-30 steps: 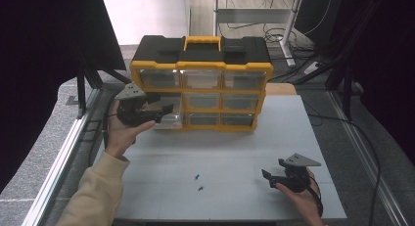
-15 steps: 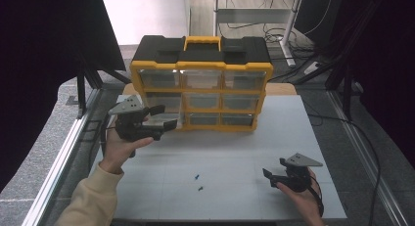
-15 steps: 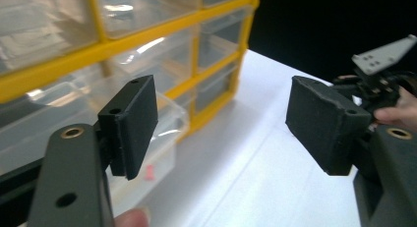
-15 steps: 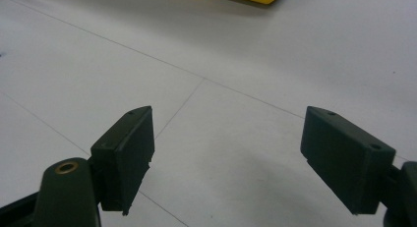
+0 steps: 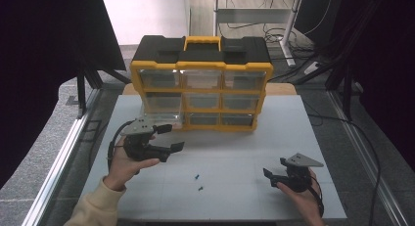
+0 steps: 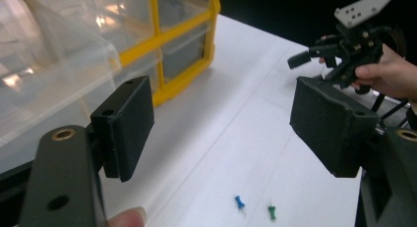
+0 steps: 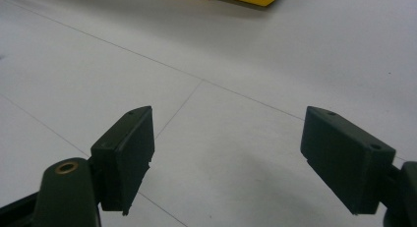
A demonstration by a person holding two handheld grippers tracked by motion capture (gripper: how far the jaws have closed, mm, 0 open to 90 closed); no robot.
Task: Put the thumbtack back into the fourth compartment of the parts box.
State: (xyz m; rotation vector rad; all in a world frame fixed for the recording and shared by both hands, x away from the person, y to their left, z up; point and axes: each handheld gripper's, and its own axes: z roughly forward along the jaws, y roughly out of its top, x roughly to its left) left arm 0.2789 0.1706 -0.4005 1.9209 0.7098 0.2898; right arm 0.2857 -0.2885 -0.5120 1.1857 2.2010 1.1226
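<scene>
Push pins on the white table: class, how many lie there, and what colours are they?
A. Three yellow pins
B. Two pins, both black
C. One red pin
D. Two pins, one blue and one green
D: the left gripper view shows a blue push pin and a green push pin lying side by side on the white table, apart from the open left gripper.

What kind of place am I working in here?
Probably a lab or workshop recording bench: a white table framed by metal rails, a yellow-and-black drawer organiser on it, and cables trailing on the floor behind.
</scene>
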